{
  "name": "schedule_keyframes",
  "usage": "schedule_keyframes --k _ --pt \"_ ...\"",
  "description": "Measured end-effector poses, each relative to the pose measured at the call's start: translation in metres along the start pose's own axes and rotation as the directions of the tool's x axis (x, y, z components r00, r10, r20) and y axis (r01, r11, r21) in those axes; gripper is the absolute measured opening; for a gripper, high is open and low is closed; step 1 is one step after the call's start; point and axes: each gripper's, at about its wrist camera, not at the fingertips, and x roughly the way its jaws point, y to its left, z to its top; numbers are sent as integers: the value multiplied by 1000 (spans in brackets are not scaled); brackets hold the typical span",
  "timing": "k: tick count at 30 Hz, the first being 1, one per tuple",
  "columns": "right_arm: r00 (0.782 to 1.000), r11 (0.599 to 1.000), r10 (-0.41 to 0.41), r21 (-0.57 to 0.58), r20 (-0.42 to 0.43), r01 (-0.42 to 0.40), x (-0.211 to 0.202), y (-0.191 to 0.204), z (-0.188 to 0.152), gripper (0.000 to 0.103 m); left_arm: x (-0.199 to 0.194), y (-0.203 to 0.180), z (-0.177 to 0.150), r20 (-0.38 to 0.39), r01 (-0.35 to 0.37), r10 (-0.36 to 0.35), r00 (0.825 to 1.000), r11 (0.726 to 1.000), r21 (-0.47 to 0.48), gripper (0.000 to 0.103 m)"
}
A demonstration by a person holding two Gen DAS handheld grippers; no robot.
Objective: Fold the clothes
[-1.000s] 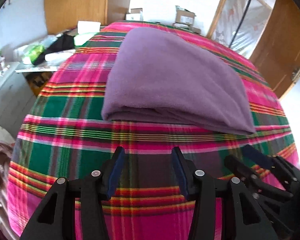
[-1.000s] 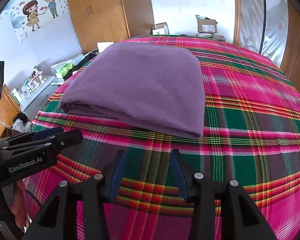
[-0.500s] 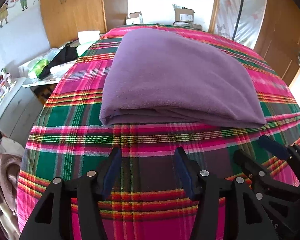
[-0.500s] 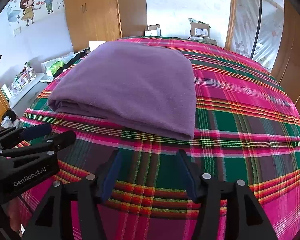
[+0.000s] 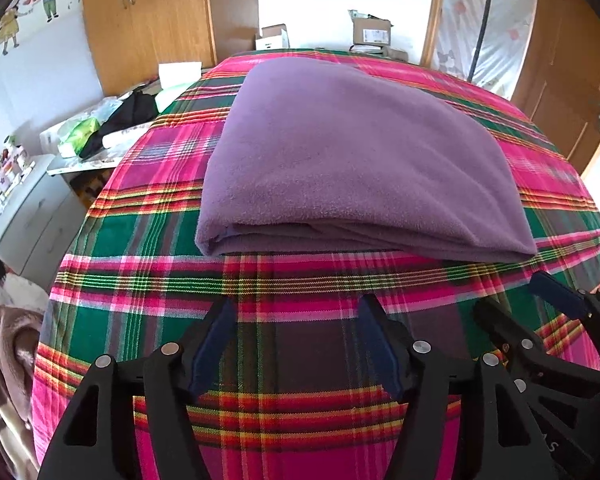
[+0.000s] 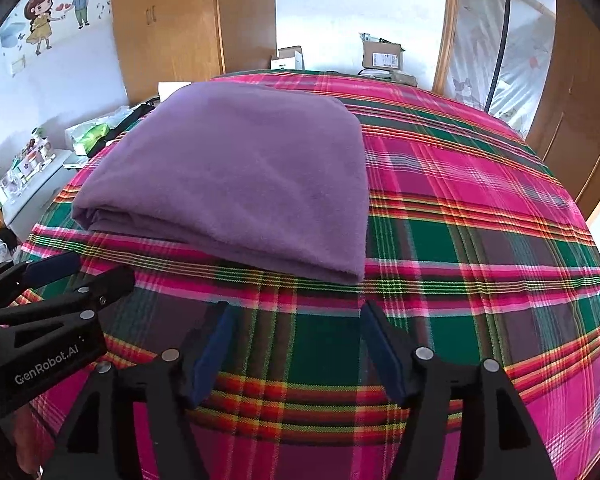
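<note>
In the left wrist view, the purple fleece garment [image 5: 352, 160] lies folded into a thick rectangle on the plaid bedspread [image 5: 148, 248], its layered edge facing the camera. The left hand-held gripper [image 5: 296, 332] hovers just near of that edge with its jaws spread and nothing between them; they have just been opening. The right hand-held gripper [image 5: 540, 312] shows at the right edge, also clear of the cloth. I judge the fold is either finished or paused before 1 more fold; a further fold would call for both grippers to pinch the near corners and carry them to the far edge. A cardboard box [image 5: 370, 32] on the far side bears a label too small to read. In the right wrist view, the same garment [image 6: 236, 184] sits left of centre, and the right hand-held gripper [image 6: 296, 332] is spread over bare bedspread [image 6: 480, 208], having just been opening too. The left hand-held gripper [image 6: 88, 268] at the left reads "GenRobot.AI".
</note>
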Motion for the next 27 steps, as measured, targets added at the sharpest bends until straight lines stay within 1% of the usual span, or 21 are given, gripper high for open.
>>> schedule_keyframes --k 27 --pt "1000 1000 2 -3 -1 -2 -1 4 -3 68 0 -4 -2 28 -12 13 1000 1000 -18 69"
